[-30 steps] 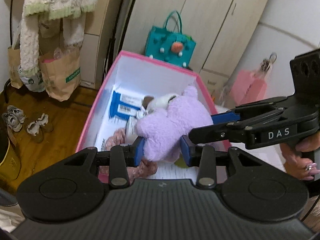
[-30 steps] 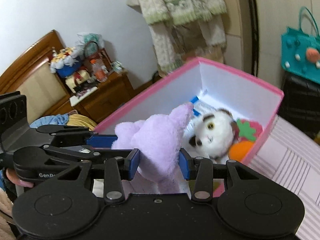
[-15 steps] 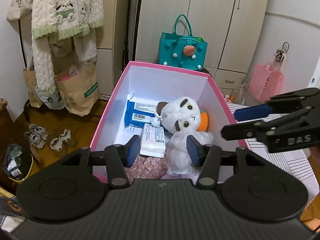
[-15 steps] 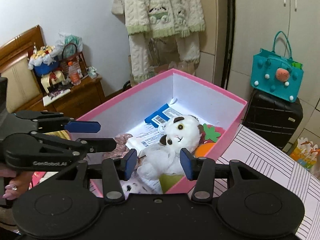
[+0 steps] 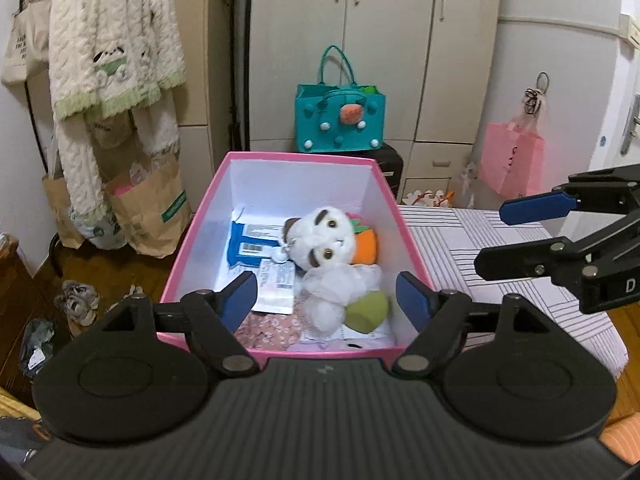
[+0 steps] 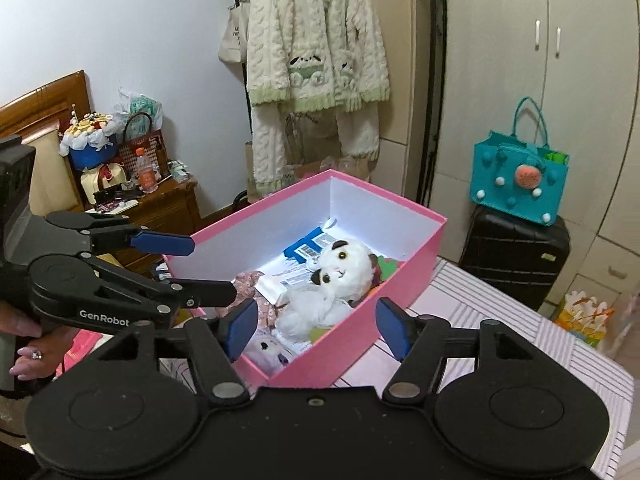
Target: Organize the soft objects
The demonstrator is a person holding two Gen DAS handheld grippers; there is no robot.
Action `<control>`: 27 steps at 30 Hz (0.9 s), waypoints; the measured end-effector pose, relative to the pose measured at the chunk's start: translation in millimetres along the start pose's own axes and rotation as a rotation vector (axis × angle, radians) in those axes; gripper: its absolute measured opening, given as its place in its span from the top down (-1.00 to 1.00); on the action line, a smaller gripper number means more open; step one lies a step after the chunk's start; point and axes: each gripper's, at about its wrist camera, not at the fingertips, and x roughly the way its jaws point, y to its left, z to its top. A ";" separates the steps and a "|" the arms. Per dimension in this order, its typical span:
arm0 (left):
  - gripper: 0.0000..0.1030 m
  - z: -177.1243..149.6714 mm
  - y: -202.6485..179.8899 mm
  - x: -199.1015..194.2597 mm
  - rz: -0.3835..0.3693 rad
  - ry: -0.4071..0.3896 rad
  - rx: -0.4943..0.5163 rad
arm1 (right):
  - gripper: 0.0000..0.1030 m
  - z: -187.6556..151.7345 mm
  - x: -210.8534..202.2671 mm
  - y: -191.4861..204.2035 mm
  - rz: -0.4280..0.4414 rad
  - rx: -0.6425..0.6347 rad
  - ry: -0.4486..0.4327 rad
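Left hand-held gripper (image 5: 326,298): matte black plastic arms w/ flat blue rubbery pads, jaws opening, nothing between them, so released. Right hand-held gripper (image 6: 314,328) is the same build, also opening and empty. Both hang over the near end of the pink box (image 6: 344,344), a rectangular cardboard thing, white inside, sitting on a striped sheet (image 5: 460,236). Inside the box: a fluffy white plush dog (image 5: 326,248) w/ brown ear patches lying in the middle, an orange carrot plush (image 5: 366,246) beside it, a rounded green soft bit (image 5: 366,308) against its lower side, a blue wipes pack (image 5: 244,244) and floral fabric (image 5: 268,330). A purple plush (image 6: 266,354) is tucked at the near corner, half hidden by the box wall. Further out: teal felt bag (image 6: 520,182) on a black suitcase (image 6: 516,262), chunky knit cardigan (image 6: 316,40) hanging.
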 end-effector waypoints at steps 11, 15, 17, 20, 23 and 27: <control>-0.49 -4.7 -24.1 -15.1 0.018 -0.009 0.015 | -0.50 -19.6 -42.1 -0.2 -0.090 0.016 -0.033; -0.54 -5.4 -32.0 -22.1 0.005 0.003 0.017 | -0.70 -27.0 -58.6 -0.7 -0.125 0.026 -0.054; -0.62 -6.5 -36.1 -26.4 -0.007 0.006 0.017 | -0.90 -30.2 -65.9 0.9 -0.143 0.022 -0.060; -0.76 -10.4 -42.7 -31.9 -0.012 0.007 0.017 | -1.00 -33.1 -73.4 4.4 -0.211 0.026 -0.041; -1.00 -13.4 -49.5 -33.3 -0.002 0.020 0.024 | -1.00 -34.4 -74.5 8.1 -0.281 0.020 0.025; -1.00 -15.4 -56.1 -34.8 0.060 0.037 0.031 | -1.00 -46.9 -82.2 1.8 -0.318 0.088 0.022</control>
